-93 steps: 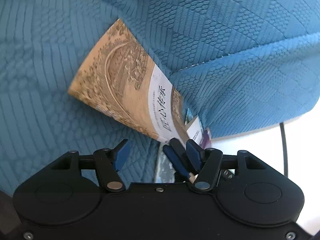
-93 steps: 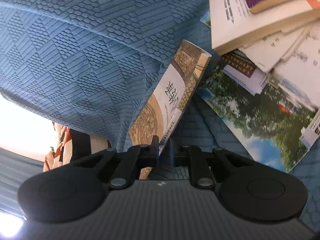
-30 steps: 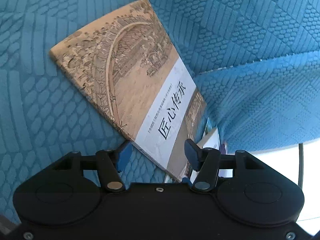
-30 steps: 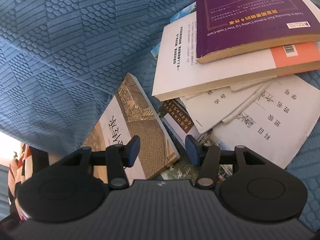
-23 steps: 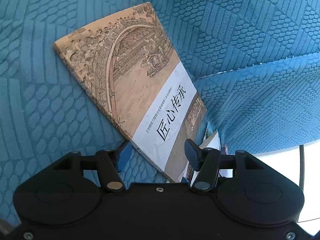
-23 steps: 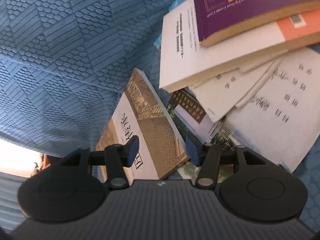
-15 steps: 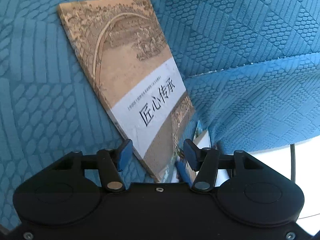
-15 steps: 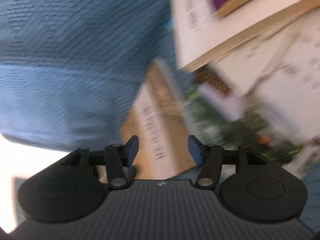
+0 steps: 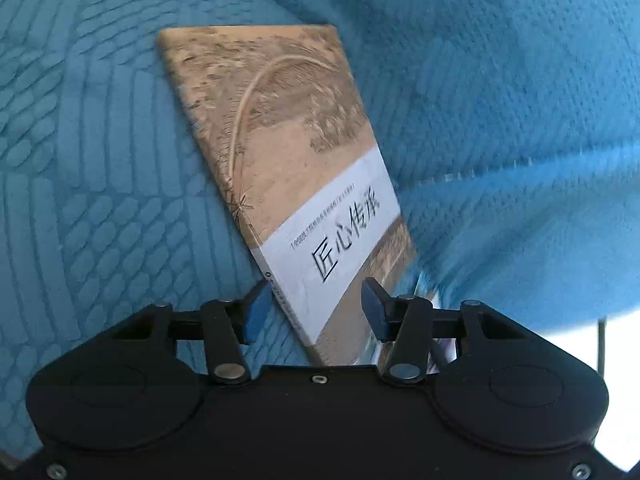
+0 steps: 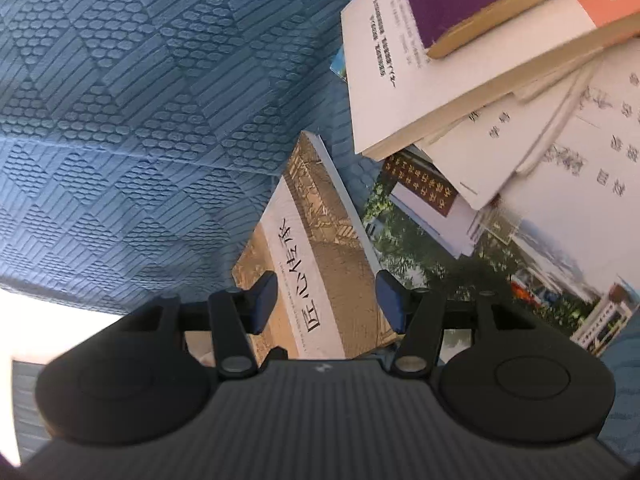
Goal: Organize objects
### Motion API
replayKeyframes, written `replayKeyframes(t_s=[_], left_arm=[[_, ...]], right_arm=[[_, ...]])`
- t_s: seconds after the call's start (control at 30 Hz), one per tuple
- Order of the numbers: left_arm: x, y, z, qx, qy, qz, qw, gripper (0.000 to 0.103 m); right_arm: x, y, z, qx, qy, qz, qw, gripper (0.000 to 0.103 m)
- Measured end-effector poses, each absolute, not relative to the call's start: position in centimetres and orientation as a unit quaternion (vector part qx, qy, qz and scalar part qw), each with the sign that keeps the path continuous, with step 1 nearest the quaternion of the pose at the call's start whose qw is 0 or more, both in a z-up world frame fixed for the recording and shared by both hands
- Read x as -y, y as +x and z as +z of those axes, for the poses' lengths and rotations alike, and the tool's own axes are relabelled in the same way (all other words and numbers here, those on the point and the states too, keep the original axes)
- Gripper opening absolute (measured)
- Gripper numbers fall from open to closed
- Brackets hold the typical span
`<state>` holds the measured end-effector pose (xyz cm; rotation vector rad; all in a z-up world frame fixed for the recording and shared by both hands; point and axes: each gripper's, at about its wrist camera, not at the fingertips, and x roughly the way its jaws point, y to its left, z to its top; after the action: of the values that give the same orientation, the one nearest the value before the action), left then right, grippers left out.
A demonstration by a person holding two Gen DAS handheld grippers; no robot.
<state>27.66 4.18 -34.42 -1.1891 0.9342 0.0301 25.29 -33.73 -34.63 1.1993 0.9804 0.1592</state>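
tan book [image 9: 280, 152] lies between left gripper [image 9: 314, 306] fingers, seemingly unpinched.

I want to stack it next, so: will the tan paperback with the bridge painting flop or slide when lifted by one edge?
The tan paperback looks thin and soft-covered, so it would probably sag from one edge. Its cover seems smooth, so it may slip. It leans on the blue quilted fabric and could tip.

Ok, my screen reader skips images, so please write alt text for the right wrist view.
A tan paperback with a white title band lies between the right gripper's open jaws on blue textured fabric, beside a messy pile of books and papers.
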Motion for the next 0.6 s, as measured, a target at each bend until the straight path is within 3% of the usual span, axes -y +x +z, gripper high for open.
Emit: replayKeyframes(t_s=[0.2,0.6], left_arm=[[-5.1,27.9,-34.2,-0.408,-0.538,0.03,0.737,0.055],[-7.3,27.2,-33.9,-0.378,-0.594,0.008,0.71,0.055]], right_arm=[[32.0,24.2,-34.4,-0.462,0.522,0.097,0.71,0.057],[31.3,25.6,-34.7,-0.46,0.549,0.122,0.687,0.055]])
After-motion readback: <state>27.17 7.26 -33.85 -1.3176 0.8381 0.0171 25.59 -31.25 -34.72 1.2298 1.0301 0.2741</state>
